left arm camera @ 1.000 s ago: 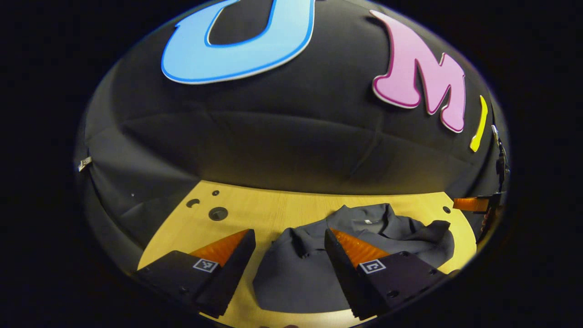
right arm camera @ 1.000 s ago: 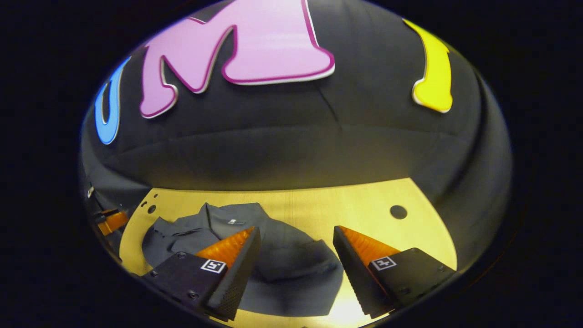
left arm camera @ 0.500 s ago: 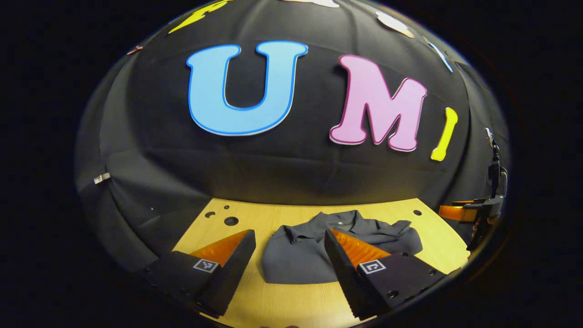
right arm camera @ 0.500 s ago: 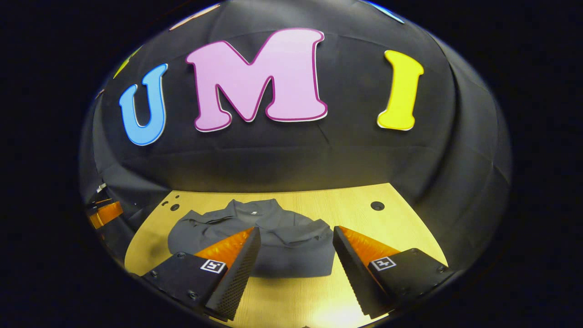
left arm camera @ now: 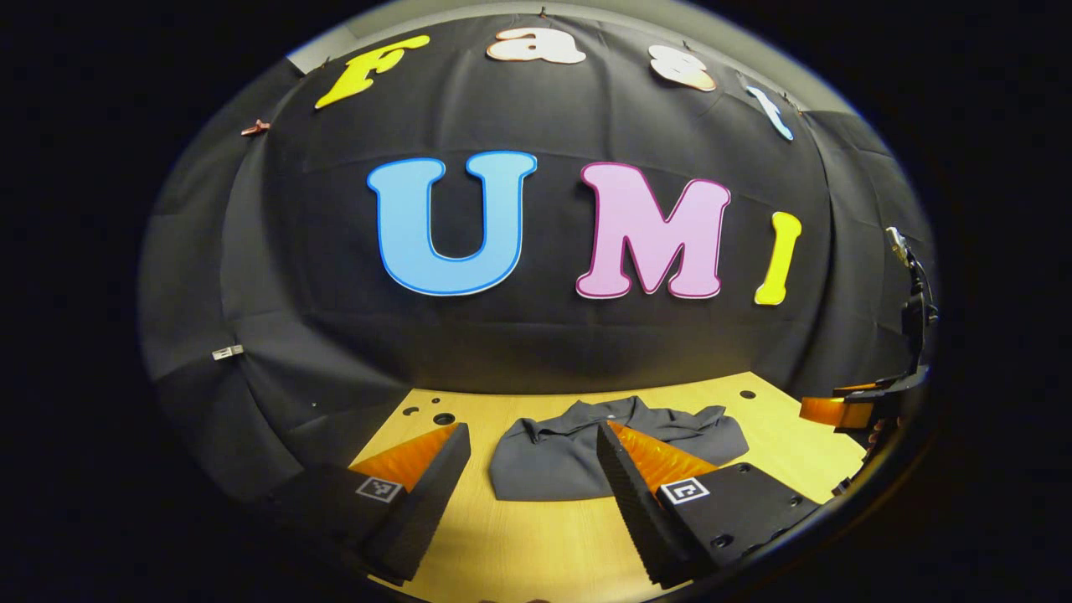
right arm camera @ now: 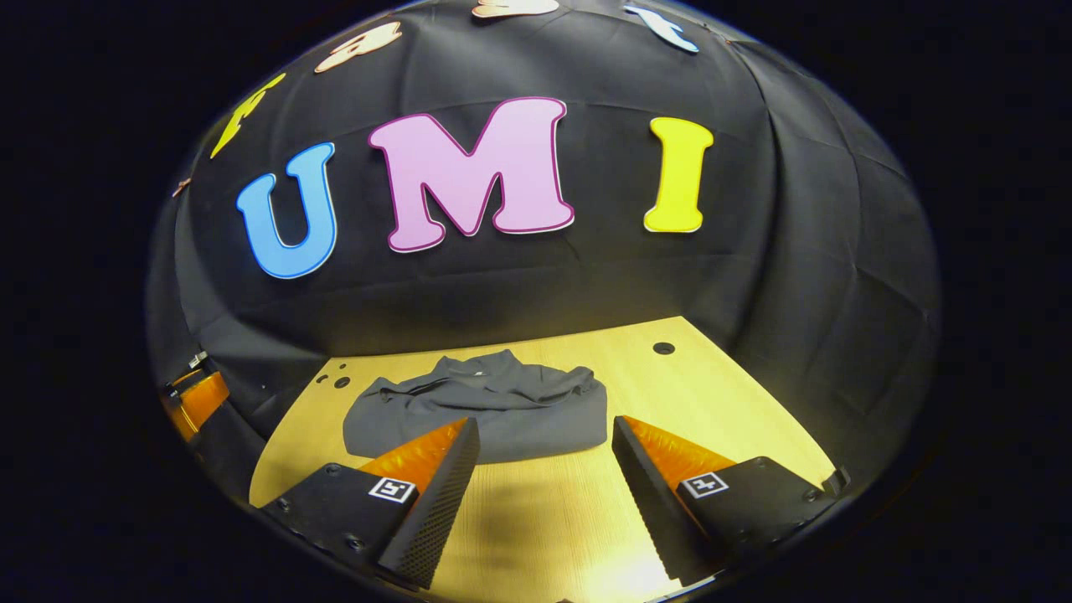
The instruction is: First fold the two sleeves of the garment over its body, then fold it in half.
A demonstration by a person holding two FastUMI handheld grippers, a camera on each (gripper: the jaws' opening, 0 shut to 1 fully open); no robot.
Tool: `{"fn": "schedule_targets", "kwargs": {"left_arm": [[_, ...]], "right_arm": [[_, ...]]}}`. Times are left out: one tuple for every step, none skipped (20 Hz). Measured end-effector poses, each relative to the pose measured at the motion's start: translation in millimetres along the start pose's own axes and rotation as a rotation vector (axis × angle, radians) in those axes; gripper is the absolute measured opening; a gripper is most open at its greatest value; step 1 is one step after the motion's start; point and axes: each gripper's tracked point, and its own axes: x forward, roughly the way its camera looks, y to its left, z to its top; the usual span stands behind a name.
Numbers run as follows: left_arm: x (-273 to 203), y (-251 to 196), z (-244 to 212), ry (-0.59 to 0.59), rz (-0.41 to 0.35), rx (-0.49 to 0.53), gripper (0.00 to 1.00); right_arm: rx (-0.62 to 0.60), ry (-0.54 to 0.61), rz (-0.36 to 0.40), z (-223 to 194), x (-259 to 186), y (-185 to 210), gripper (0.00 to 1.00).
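A dark grey garment lies folded into a compact bundle on the wooden table, collar toward the wall. In the right gripper view the garment sits ahead of the fingers, its near hem straight. My left gripper is open and held back from the garment, nothing between its fingers. My right gripper is open too, short of the near hem, with bare table under it. The right gripper also appears at the far right of the left gripper view, and the left gripper at the far left of the right gripper view.
The table carries small round holes at its back left and back right. The black cloth wall rises straight behind the table's far edge. Bare wood lies between the garment and the table's near edge.
Both grippers have pulled back and away from the garment, which now looks smaller and farther off. Both stayed open. The garment itself has not moved.
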Motion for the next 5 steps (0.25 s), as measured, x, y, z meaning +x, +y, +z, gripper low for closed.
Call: {"fn": "schedule_targets", "kwargs": {"left_arm": [[-4.0,-3.2,0.8,-0.013,0.0,0.0,0.96],[-8.3,-5.2,-1.5,-0.017,0.001,-0.003,0.96],[-12.4,-7.9,-2.1,-0.022,0.002,-0.013,0.92],[-17.1,-9.6,-1.4,-0.027,0.002,-0.025,0.96],[-20.4,-11.2,-0.3,-0.032,-0.003,-0.038,0.95]], "right_arm": [[0.01,-0.004,-0.005,-2.8,-5.9,1.2,0.99],[0.024,0.003,-0.009,-9.3,-10.7,3.7,0.98],[0.033,0.018,-0.011,-17.4,-14.7,6.6,0.99],[0.041,0.034,-0.012,-25.7,-17.7,9.4,0.98],[0.049,0.042,-0.01,-30.6,-20.9,12.4,0.99]]}}
